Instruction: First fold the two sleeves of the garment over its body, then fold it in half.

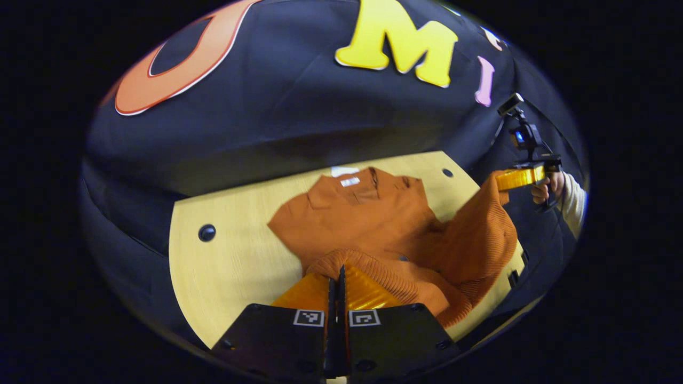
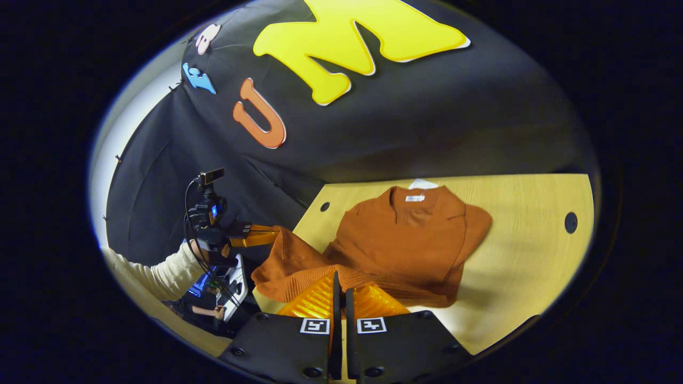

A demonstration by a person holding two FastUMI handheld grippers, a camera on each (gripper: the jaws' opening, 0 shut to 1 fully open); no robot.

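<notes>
Rust-orange sweater (image 2: 411, 240) lies mid-frame on the table (image 2: 533, 256), its lifted hem pinched by both closed claws, left claw (image 1: 341, 274) and right claw (image 2: 340, 280), low in their frames.

Left gripper (image 1: 341, 277): fingers closed together on the ribbed hem of the orange garment (image 1: 368, 213), lifted off the wooden table (image 1: 229, 266). Collar and white label lie at the table's far edge. Right gripper (image 1: 499, 181), held by a hand (image 1: 549, 189) in a pale sleeve (image 1: 573, 202), grips the opposite hem corner, raised beyond the table edge
</notes>
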